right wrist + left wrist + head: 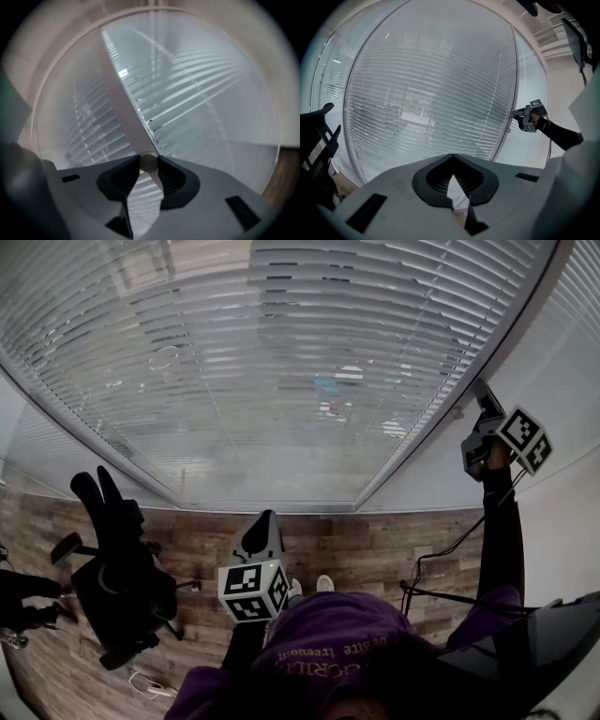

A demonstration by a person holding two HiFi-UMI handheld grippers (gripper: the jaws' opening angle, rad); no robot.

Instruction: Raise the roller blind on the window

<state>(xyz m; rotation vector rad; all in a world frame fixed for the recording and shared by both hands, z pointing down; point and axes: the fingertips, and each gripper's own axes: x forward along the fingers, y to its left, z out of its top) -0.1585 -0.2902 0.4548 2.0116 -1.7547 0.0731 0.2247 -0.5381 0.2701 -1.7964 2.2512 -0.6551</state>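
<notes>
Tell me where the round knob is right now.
In the right gripper view, the round knob sits between the right gripper's jaw tips, against the pale window post, with blind slats on either side.

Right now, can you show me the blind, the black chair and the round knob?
blind point(281, 362): head view, middle of the slats.
black chair point(127, 592): head view, middle of its dark body.
round knob point(149, 162): right gripper view, its round end face.

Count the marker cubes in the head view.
2. One white cube with black square markers sits low at centre on the left tongs; the other is upper right on the right tongs, which clasp a white rod.
</notes>
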